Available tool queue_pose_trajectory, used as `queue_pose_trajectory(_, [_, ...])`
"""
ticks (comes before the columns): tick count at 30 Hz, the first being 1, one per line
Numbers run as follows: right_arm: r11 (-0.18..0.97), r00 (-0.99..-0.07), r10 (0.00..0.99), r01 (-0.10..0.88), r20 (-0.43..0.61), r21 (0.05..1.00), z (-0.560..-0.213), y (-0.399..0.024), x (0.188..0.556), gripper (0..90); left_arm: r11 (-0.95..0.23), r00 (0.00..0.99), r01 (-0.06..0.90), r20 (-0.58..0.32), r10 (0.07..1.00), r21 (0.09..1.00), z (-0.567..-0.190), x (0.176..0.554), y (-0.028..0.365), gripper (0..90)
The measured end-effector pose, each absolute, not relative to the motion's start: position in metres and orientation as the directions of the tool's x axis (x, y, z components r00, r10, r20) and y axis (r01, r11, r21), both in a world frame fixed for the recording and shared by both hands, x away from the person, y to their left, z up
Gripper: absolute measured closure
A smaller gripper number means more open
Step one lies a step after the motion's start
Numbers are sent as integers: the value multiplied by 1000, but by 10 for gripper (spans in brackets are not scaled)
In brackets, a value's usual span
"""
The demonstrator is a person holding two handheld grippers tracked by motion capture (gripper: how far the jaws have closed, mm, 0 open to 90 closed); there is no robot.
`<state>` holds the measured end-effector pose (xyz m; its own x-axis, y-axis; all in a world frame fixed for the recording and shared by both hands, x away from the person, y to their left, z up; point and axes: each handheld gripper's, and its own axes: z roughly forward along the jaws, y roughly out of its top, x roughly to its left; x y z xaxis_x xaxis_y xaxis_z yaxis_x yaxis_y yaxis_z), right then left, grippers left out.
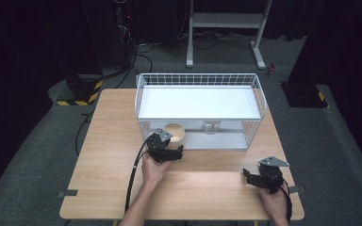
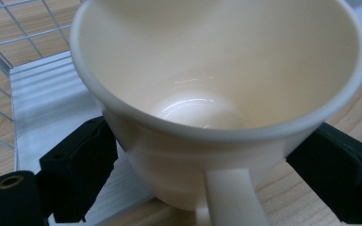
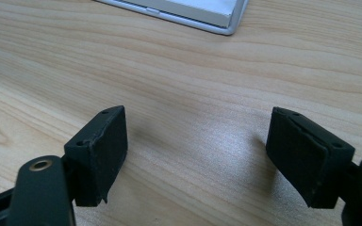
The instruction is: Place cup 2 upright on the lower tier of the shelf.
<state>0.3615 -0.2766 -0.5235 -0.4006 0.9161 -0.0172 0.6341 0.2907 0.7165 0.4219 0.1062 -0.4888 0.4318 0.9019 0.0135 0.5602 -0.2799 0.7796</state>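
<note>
A cream cup [image 2: 217,61] with a handle [image 2: 233,197] turned toward the camera stands upright at the front left of the white wire basket [image 1: 259,92], partly on its white base [image 2: 52,103]. My left gripper [image 2: 202,155] has one black pad against each side of the cup's lower wall. In the high view the cup [image 1: 175,132] sits just beyond the left gripper [image 1: 169,143]. My right gripper [image 1: 250,177] rests near the table's front right; in its own view the right gripper [image 3: 198,136] is open over bare wood, nothing between its pads.
The wooden table [image 1: 108,141] carries the basket at its far middle, with a raised white shelf [image 1: 198,101] inside. A corner of the white base [image 3: 207,16] lies ahead of the right gripper. A white stand [image 1: 226,21] is on the floor behind.
</note>
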Motion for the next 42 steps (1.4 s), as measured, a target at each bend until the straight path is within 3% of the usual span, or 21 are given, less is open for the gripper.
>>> queue_pose_trajectory(24, [290,-400,916,635,-16,716,-523,-277,361,213,-247,369,582,19,929,774,-494,440,95,106])
queue_pose_trajectory(26, [290,-401,916,635,-16,716,-524,-277,361,213,-271,373,590,40,927,761,-495,442,94,125])
queue_pose_trajectory(30, [288,-399,917,635,-15,717,-524,-276,361,213,-286,364,570,75,928,770,-493,445,91,288])
queue_pose_trajectory(32, [288,-399,917,636,-14,716,-523,-276,361,213,-257,352,584,45,935,770,-493,448,89,266])
queue_pose_trajectory(35, [288,-399,917,635,-15,716,-524,-276,361,213,-282,361,574,72,930,768,-492,452,89,268])
queue_pose_trajectory(42, [289,-400,916,635,-14,716,-523,-276,361,213,-242,341,585,36,939,774,-497,457,88,333])
